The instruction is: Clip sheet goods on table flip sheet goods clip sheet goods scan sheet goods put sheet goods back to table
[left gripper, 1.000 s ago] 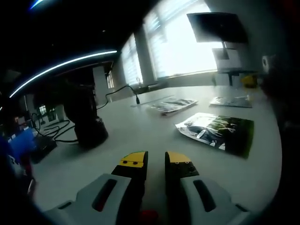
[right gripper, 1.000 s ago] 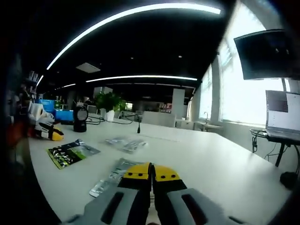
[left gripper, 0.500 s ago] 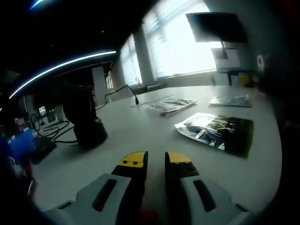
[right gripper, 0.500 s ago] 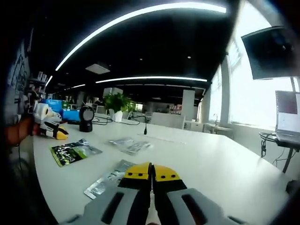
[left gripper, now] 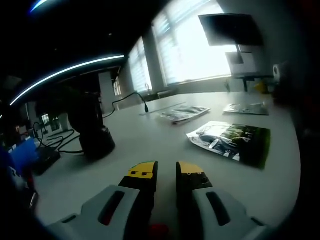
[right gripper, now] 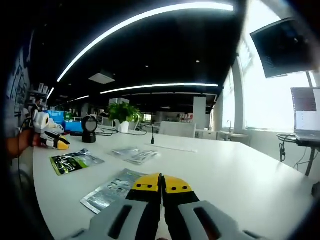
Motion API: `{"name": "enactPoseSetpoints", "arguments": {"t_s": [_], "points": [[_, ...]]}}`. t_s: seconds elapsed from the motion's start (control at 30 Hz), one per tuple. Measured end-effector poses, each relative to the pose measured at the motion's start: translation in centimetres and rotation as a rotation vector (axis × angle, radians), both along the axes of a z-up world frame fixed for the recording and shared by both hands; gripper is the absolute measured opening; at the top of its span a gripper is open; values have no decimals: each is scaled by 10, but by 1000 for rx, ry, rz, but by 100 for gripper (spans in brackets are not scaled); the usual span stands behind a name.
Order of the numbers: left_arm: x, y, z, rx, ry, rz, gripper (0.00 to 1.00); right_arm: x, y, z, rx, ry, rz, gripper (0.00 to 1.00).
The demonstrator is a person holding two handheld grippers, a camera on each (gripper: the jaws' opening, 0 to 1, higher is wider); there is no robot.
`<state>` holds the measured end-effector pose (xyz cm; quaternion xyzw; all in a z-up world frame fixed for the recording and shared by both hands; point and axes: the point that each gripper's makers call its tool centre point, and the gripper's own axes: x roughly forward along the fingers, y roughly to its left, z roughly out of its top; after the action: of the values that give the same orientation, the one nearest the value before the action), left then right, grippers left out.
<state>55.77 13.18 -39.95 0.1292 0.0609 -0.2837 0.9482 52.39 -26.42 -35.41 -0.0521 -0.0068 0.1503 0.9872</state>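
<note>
**Pre-clip approach: sheet goods on table**

Shifted since earlier frame: right gripper view, its silver sheet pack nearer.

Left gripper view: left gripper (left gripper: 165, 172), jaws slightly apart, empty; green sheet pack (left gripper: 231, 141) at 2 o'clock; scanner (left gripper: 94, 134) at 10 o'clock.

Right gripper view: right gripper (right gripper: 161, 182), jaws together, empty; silver sheet pack (right gripper: 113, 189) at 9 o'clock on table (right gripper: 240, 175). Next, probably: part jaws, clip pack edge.

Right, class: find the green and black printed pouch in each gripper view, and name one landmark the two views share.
Left gripper view: the green and black pouch lies flat on the white table, right of centre, beyond the jaws.
Right gripper view: the same pouch lies at the left, near the table edge.
Shared landmark: the black scanner stand.
</note>
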Motion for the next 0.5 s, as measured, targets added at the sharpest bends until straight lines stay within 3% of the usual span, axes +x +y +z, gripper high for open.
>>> {"name": "enactPoseSetpoints", "arguments": {"t_s": [0.3, 0.5], "points": [[0, 0, 1, 7, -10, -6, 7, -3, -9, -3, 53, -1, 21, 0], [-1, -1, 1, 15, -16, -10, 7, -4, -1, -8, -35, -5, 31, 0]]}}
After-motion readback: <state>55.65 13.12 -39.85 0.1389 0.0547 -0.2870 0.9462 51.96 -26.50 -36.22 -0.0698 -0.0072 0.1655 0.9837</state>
